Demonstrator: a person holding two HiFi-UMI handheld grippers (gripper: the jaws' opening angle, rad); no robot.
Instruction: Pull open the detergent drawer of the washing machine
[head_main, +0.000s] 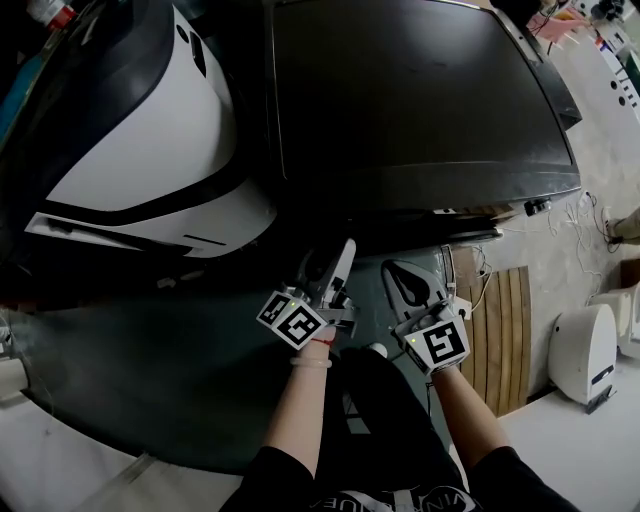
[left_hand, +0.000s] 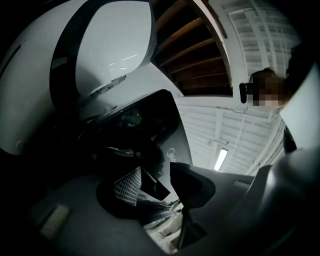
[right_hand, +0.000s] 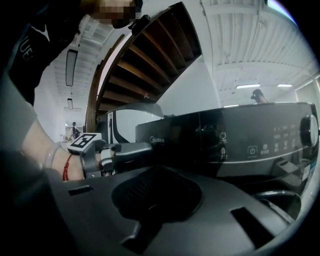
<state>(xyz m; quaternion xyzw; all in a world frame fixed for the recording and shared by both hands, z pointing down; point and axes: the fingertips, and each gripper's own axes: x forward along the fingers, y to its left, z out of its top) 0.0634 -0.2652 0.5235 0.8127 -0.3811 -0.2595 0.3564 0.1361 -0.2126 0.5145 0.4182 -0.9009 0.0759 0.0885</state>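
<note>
The black washing machine (head_main: 420, 100) fills the top of the head view. Its dark control panel (right_hand: 240, 140) shows in the right gripper view, with the logo on the left part (right_hand: 152, 141). My left gripper (head_main: 340, 262) is in front of the machine's left front corner. Its jaws are open, and between them I see only floor clutter (left_hand: 160, 192). In the right gripper view its fingers (right_hand: 130, 149) reach to the panel's left end; contact cannot be made out. My right gripper (head_main: 415, 282) hangs beside it to the right, below the panel, shut with nothing visible in it (right_hand: 155, 195).
A white machine (head_main: 150, 130) stands left of the black one. A wooden pallet (head_main: 495, 330), a white appliance (head_main: 585, 350) and cables (head_main: 590, 215) lie on the floor to the right. A round knob (right_hand: 311, 131) sits at the panel's right end.
</note>
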